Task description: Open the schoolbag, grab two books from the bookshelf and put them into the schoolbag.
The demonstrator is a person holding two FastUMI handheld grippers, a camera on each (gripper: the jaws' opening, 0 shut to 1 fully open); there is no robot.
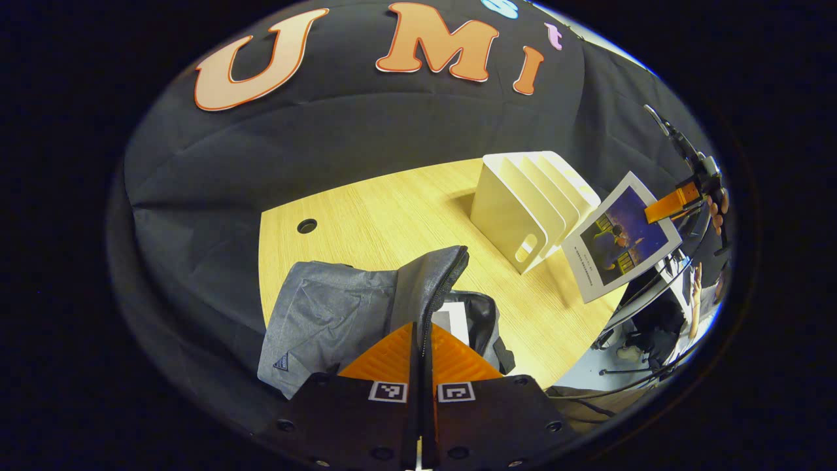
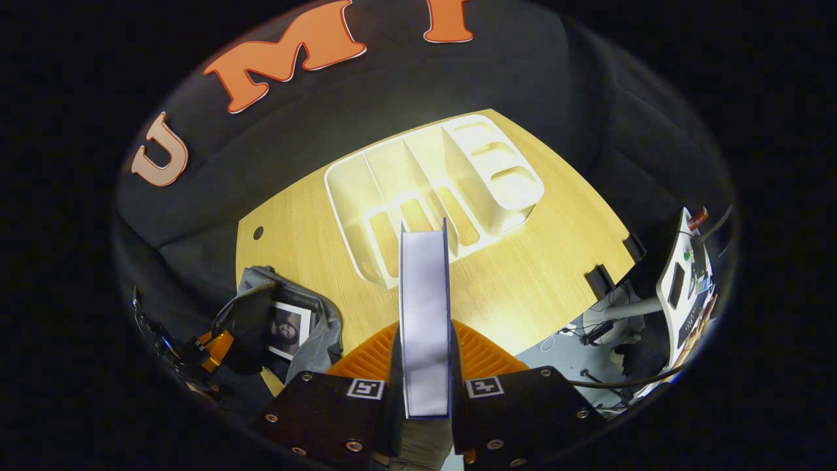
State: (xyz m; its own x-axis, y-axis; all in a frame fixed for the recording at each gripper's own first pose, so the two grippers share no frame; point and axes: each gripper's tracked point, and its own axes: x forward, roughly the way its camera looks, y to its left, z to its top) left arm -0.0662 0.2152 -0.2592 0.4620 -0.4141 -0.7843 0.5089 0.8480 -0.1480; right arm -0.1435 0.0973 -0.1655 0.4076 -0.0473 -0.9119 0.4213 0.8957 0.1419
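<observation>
The grey schoolbag (image 1: 327,314) lies on the wooden table's near left, and my left gripper (image 1: 422,347) is shut on its zipper edge, holding the flap up. A first book (image 1: 452,319) shows inside the opening. Beside the white bookshelf (image 1: 529,203), a second book (image 1: 621,239) with a dark cover hangs from my right gripper (image 1: 680,199). In the right gripper view that book (image 2: 425,281) stands edge-on between both fingers of my right gripper (image 2: 425,333), above the table in front of the bookshelf (image 2: 425,190), whose slots hold nothing. The schoolbag (image 2: 307,340) lies at the lower left with the first book (image 2: 288,330) inside, and the left gripper (image 2: 210,350) is at its opening.
The wooden table (image 1: 392,216) has a round cable hole (image 1: 306,226) near its far left. Black clamps (image 2: 598,281) sit on its right edge. A white stand (image 2: 683,281) and cables (image 2: 588,330) are on the floor past the table's right side.
</observation>
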